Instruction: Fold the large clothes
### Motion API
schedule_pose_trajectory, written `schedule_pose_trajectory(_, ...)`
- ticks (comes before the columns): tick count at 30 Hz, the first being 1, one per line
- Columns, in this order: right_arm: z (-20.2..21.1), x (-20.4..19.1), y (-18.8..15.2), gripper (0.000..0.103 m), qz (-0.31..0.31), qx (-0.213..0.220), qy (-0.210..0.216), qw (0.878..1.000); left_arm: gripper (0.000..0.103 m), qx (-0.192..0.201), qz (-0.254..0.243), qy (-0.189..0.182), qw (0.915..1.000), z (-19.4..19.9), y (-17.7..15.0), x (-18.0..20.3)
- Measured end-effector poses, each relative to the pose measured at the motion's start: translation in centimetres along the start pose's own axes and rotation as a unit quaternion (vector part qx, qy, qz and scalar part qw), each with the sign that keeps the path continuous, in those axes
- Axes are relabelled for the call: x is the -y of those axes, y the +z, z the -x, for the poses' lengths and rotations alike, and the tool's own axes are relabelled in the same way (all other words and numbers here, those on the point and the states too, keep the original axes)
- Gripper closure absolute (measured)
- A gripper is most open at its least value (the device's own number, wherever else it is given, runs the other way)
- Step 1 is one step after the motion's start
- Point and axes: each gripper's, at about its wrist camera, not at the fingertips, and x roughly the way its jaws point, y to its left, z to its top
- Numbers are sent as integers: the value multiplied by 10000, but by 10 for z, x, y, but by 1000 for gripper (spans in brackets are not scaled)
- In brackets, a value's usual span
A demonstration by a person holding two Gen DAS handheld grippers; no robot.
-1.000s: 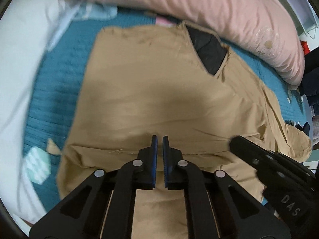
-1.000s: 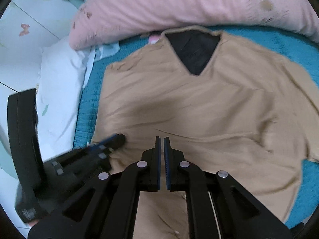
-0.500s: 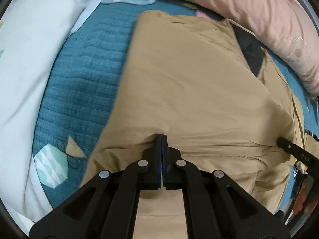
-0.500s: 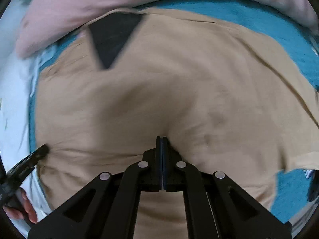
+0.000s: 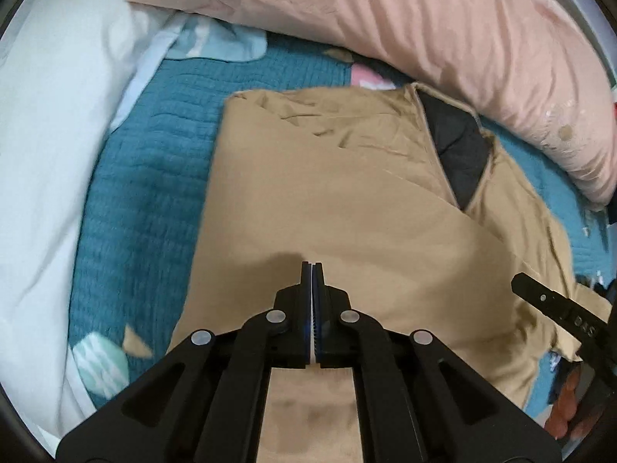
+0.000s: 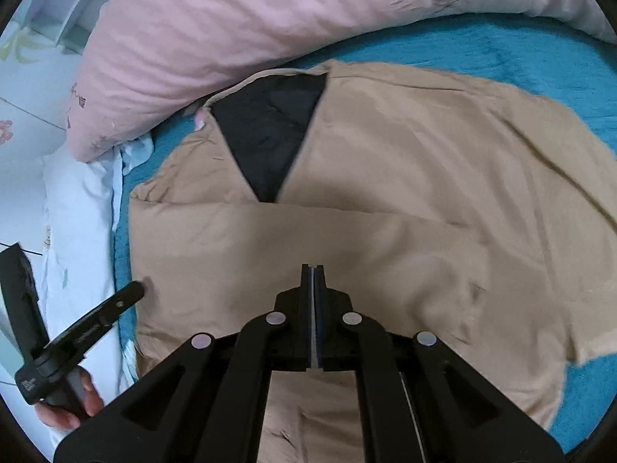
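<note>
A large tan garment (image 5: 339,200) with a black lining at its V-neck (image 5: 459,154) lies spread on the blue quilted bed cover (image 5: 139,177). It also shows in the right wrist view (image 6: 405,193), with the neck (image 6: 270,135) pointing at me. Its lower part is lifted and folded up over the body toward the neck. My left gripper (image 5: 312,270) is shut on the tan cloth at the folded edge. My right gripper (image 6: 312,272) is shut on the same cloth. Each gripper shows at the other view's edge (image 5: 555,308) (image 6: 96,316).
A long pink pillow (image 5: 424,27) lies along the far side of the bed, close to the neck; it also shows in the right wrist view (image 6: 231,27). A white pillow (image 5: 46,146) lies to the left. A hand (image 6: 69,405) holds the left gripper.
Both grippers closed on the garment's lower part and carried it up over the body toward the neck. The folded edge now lies just below the V-neck.
</note>
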Motion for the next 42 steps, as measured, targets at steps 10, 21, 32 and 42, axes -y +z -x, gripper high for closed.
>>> schedule_pose_trajectory(10, -5, 86, 2, 103, -590, -194, -405, 9972, 101, -244, -93, 731, 9970, -33, 9, -31)
schedule_pose_trajectory(21, 35, 65, -11, 98, -314, 33, -444, 9985, 100, 53, -156, 805, 9966, 25, 4, -17)
schedule_pose_trajectory(32, 125, 48, -64, 23, 64, 684, -746, 9948, 52, 526, -387, 602, 9960, 98, -66, 32)
schedule_pose_trajectory(42, 192, 104, -104, 16, -21, 1167, -1085, 9872, 47, 660, -946, 170, 9932, 124, -128, 122)
